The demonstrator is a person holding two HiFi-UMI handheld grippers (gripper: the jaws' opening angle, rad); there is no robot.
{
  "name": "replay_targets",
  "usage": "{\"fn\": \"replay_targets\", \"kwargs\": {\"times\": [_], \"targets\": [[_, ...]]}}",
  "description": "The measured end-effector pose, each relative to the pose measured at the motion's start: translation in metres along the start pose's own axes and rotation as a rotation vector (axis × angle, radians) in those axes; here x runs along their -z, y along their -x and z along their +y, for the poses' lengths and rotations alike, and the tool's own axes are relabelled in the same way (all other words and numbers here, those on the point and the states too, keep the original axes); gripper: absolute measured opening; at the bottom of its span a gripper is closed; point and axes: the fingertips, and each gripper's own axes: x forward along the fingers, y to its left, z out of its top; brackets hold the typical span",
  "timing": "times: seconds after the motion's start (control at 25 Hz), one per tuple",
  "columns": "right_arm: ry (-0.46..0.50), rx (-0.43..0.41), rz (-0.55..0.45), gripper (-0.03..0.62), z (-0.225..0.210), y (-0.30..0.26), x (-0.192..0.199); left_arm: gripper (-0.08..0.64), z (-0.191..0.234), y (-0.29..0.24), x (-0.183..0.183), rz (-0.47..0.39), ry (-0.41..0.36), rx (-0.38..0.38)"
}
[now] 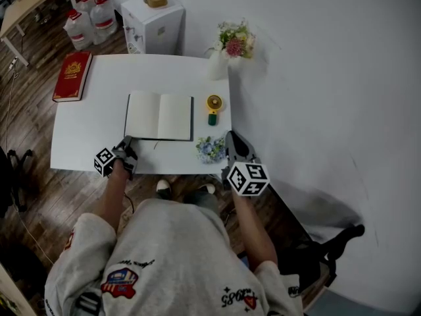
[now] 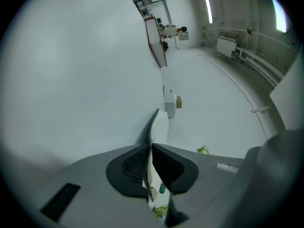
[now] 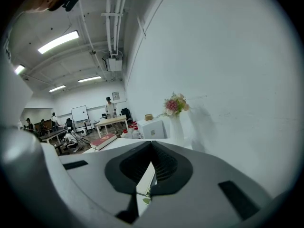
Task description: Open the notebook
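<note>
Notebook (image 1: 159,116) lies flat & open, approx. mid-bench (image 1: 92,130), blank pages up, dark cover edge showing along its right and near sides.

L gripper (image 1: 127,141) sits at 7 o'clock of the notebook, by the bench's near edge, tips just short of the notebook's near-left corner. Jaws together, nothing clamped btwn them. Left gripper view is rolled over sideways.

R gripper (image 1: 231,137) sits at 4 o'clock of the notebook, at the bench's near-right corner. Jaws together too, pads meeting at the tip, nothing held.

Other items: small blue posy (image 1: 210,149) just left of the R gripper; yellow gadget (image 1: 214,108) at 3 o'clock of the notebook; red book (image 1: 72,76) at 10 o'clock on the far-left corner; flower vase (image 1: 233,45) at 1 o'clock.
</note>
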Motion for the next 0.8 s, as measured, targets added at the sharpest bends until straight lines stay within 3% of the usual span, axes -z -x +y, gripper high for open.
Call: {"fn": "replay_targets", "kwargs": {"times": [0.2,0.4,0.56,0.8], "targets": [[0.004,-0.02,0.002,-0.008,0.01,-0.006,0.001,0.021,0.002,0.007,0.0,-0.017,0.021,0.01],[0.009,-0.046,0.009,-0.008,0.021,-0.013,0.001,0.031,-0.002,0.026,-0.008,-0.032,-0.061,0.001],[0.018,-0.074,0.013,-0.008,0.033,-0.021,0.003,0.031,-0.022,0.035,-0.012,0.008,-0.259,-0.003],[0.04,-0.119,0.021,-0.008,0.054,-0.032,0.005,0.011,-0.065,0.042,-0.013,0.035,-0.644,-0.045]]}}
